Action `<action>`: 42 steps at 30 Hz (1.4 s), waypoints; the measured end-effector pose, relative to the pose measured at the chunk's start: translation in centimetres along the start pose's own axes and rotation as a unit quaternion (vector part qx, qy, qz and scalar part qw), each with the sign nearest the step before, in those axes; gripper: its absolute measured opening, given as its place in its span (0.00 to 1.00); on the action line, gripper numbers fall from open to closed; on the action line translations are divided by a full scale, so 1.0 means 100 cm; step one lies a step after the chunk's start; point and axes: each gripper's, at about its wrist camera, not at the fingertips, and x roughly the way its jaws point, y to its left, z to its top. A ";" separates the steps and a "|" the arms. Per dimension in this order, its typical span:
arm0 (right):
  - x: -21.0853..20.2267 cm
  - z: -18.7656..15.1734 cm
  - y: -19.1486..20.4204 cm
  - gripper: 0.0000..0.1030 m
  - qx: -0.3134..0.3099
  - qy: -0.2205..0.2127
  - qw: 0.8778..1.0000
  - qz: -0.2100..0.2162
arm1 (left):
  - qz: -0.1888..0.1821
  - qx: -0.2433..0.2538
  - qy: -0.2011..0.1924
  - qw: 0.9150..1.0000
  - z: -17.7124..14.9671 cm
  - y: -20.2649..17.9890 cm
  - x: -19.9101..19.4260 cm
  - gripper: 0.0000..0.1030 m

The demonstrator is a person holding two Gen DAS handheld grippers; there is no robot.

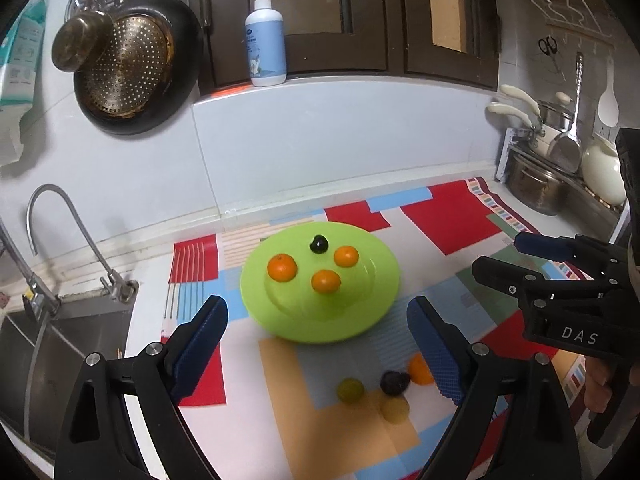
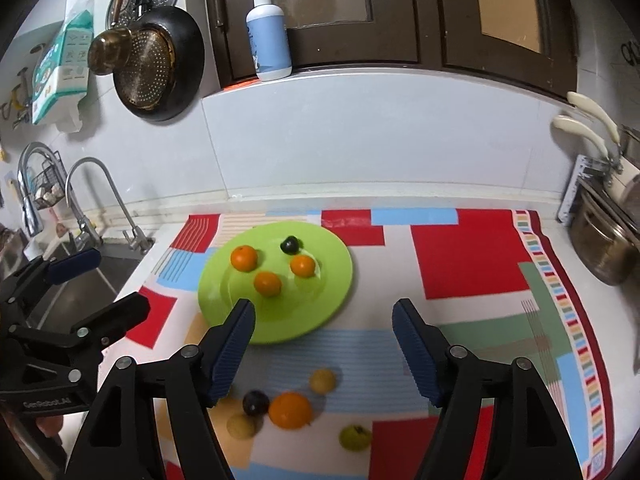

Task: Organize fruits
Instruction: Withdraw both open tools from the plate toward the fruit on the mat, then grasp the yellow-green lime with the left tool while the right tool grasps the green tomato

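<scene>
A green plate (image 1: 360, 312) (image 2: 324, 300) on the patterned mat holds three oranges (image 1: 282, 267) (image 2: 244, 258) and one small dark fruit (image 1: 319, 245) (image 2: 290, 245). Nearer me, several fruits lie loose on the mat: an orange (image 2: 290, 410) (image 1: 420, 370), a dark plum (image 2: 255, 402) (image 1: 394, 382), yellowish ones (image 2: 322, 380) and a green one (image 2: 355, 436) (image 1: 350, 390). My left gripper (image 1: 316, 312) (image 2: 116, 280) hangs open above the plate's near edge, nothing between its pads. My right gripper (image 2: 323, 312) (image 1: 502, 256) is open too, empty, just right of the plate.
A sink (image 1: 60, 344) with a curved faucet (image 1: 60, 216) borders the mat on the left. Steel pots (image 1: 536, 184) (image 2: 604, 248) crowd the right end of the counter. A soap bottle (image 1: 264, 40) stands on the back ledge; a pan (image 1: 136, 64) hangs on the wall.
</scene>
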 end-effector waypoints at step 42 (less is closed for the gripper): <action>0.050 -0.096 -0.039 0.60 -0.017 0.148 0.989 0.024 | -0.024 -0.048 0.148 0.987 -0.093 -0.053 0.077 0.73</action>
